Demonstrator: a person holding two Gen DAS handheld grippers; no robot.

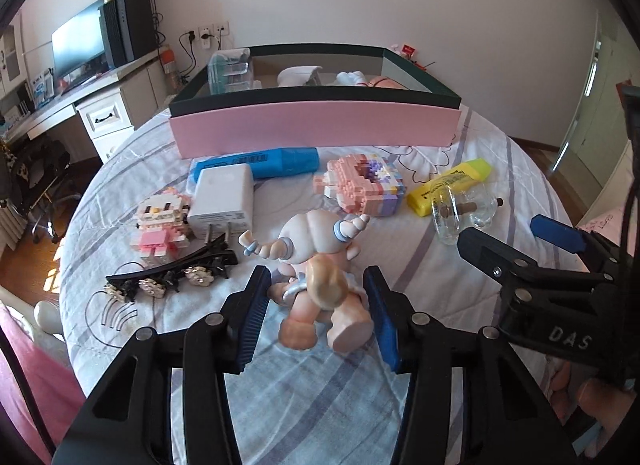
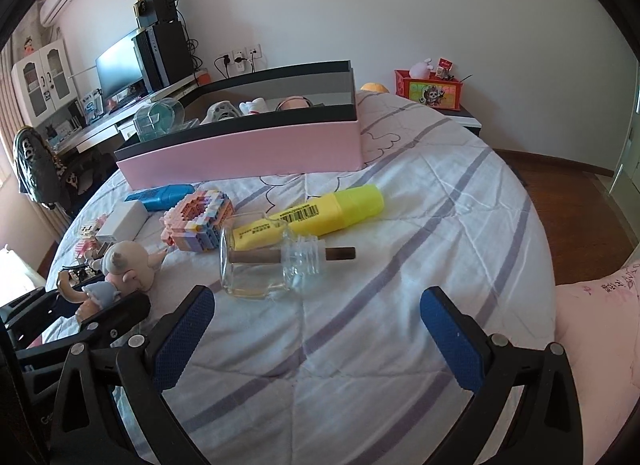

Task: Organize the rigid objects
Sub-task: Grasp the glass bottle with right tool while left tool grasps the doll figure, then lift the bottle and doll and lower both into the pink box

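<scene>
L tongs (image 1: 316,301) wide around figurine (image 1: 320,265)

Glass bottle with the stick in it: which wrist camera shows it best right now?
Right wrist view. The glass bottle lies on its side in mid-frame, just ahead of the open right gripper, with the stick through its neck in plain sight. The left wrist view shows it smaller, off to the right, seen more end-on.
</scene>
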